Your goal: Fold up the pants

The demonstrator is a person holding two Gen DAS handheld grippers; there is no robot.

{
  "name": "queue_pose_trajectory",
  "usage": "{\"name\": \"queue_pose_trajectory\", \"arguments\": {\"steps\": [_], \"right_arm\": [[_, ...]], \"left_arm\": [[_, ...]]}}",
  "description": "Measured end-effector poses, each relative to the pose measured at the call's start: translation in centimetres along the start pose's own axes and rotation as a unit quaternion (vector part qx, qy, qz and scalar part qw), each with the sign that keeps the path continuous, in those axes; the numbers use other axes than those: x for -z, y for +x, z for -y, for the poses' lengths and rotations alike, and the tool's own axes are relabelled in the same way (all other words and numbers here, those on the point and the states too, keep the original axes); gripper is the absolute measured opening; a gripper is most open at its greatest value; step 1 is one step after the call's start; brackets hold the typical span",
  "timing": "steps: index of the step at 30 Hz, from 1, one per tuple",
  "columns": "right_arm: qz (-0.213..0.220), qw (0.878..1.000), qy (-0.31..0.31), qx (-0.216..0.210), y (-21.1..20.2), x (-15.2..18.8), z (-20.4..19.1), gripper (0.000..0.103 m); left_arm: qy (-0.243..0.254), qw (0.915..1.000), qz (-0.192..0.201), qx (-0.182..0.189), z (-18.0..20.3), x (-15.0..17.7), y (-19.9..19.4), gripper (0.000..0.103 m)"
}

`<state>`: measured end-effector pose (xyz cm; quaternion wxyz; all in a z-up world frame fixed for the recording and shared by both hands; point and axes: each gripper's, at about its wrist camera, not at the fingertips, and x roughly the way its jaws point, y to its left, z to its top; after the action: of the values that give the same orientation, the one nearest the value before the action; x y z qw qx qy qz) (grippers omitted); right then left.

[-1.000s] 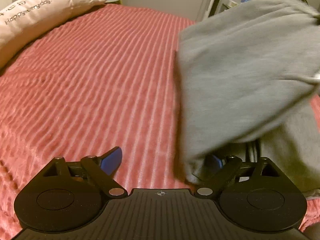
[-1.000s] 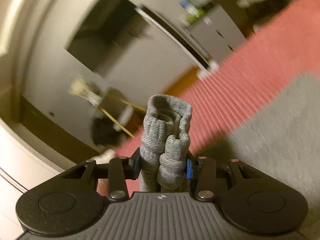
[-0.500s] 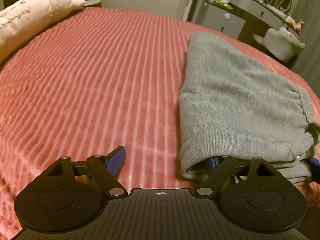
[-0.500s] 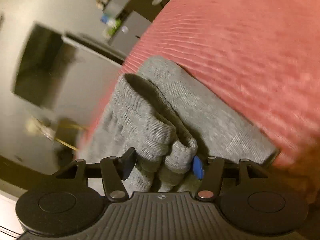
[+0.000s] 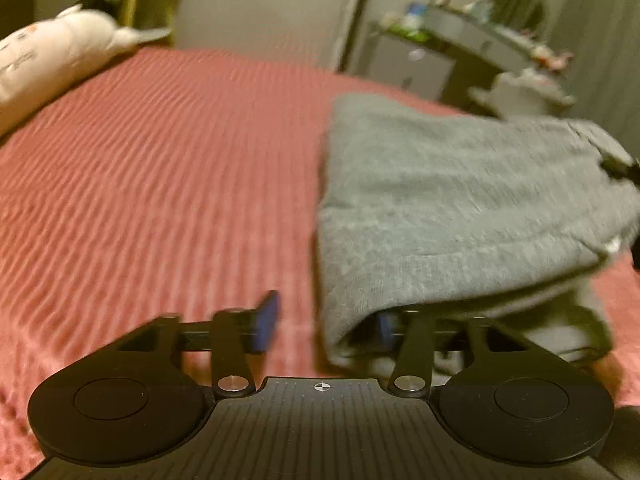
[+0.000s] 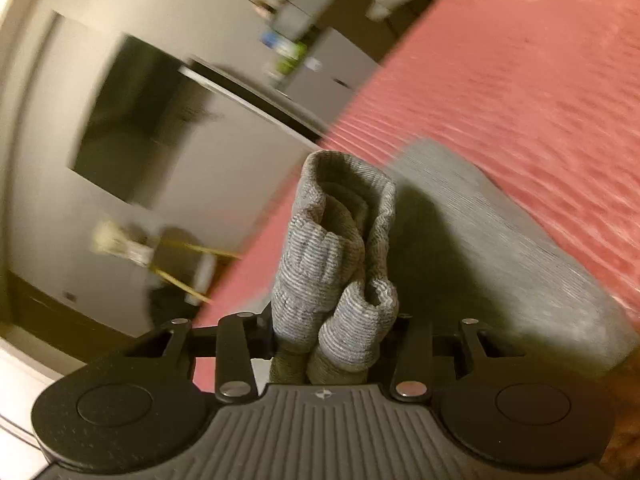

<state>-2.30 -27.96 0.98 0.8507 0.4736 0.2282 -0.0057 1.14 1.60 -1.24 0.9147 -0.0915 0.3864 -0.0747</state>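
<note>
The grey knit pants [image 5: 452,200] lie folded on the red ribbed bedspread [image 5: 160,184], on the right of the left wrist view. My left gripper [image 5: 326,322] is partly open; its left blue pad [image 5: 267,322] is bare and its right finger is tucked under the near edge of the pants. My right gripper [image 6: 330,340] is shut on the bunched ribbed cuffs of the pants [image 6: 340,256], which stand up between its fingers. The rest of the pants [image 6: 500,248] lies on the bedspread [image 6: 520,80] behind.
A cream pillow [image 5: 44,64] lies at the bed's far left. A dresser with small items [image 5: 460,52] stands beyond the bed. A dark screen on the wall [image 6: 132,120] and a broom [image 6: 132,248] show in the right wrist view.
My left gripper has narrowed and pushed in at the pants' near edge. My right gripper has swung upward again with the cuffs, tilting from the bed toward the wall.
</note>
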Motion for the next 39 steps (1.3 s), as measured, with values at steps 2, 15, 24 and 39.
{"name": "queue_pose_trajectory", "arguments": {"steps": [2,15,24,39], "right_arm": [[0.017,1.000,-0.018,-0.016,-1.0,-0.8,-1.4,0.041],[0.035,0.999,-0.017,-0.005,-4.0,-2.2,0.4,0.041],[0.011,0.999,-0.029,0.027,-3.8,-1.4,3.7,0.042],[0.027,0.945,-0.309,0.100,-2.4,3.0,-1.2,0.045]], "left_arm": [[0.020,0.9997,-0.001,0.017,0.9,0.2,-0.1,0.079],[0.025,0.9991,-0.032,0.016,0.9,0.4,0.7,0.037],[0.007,0.9998,-0.018,-0.009,0.3,-0.3,0.2,0.049],[0.102,0.9938,0.031,-0.033,7.3,-4.1,1.1,0.082]]}}
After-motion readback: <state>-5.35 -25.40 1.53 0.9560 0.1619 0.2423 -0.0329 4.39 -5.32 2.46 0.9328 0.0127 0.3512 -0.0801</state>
